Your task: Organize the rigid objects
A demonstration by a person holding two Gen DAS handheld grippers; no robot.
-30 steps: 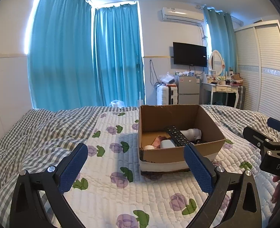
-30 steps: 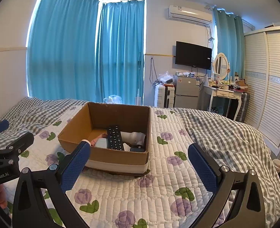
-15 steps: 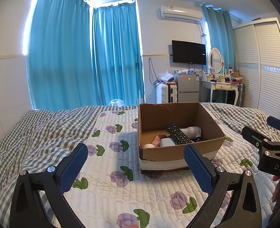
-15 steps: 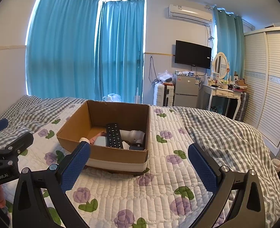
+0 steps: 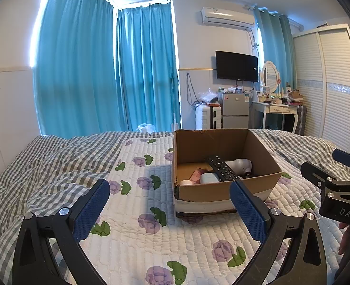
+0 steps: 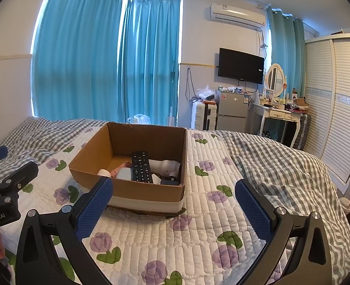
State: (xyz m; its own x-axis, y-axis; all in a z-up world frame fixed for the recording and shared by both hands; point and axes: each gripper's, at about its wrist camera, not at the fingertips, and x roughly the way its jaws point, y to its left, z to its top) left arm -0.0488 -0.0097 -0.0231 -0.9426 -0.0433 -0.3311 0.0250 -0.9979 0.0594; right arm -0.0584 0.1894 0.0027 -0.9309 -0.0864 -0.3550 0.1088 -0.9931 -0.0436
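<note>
- Looks basically done: the remote (image 6: pixel 141 168), a white gadget (image 6: pixel 166 166) and some small bits all sit inside the cardboard box (image 6: pixel 137 193) on the quilt (image 6: pixel 198 237).
- Left gripper (image 5: pixel 169 210) and right gripper (image 6: pixel 173 210) both spread wide, holding nothing.
- No loose items visible on the bed, so probably nothing left.

Black frames, silver screws, and blue textured fingers (image 5: pixel 93 207) on both.

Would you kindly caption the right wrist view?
Open right gripper facing a cardboard box holding a black remote on the quilted bed.
</note>
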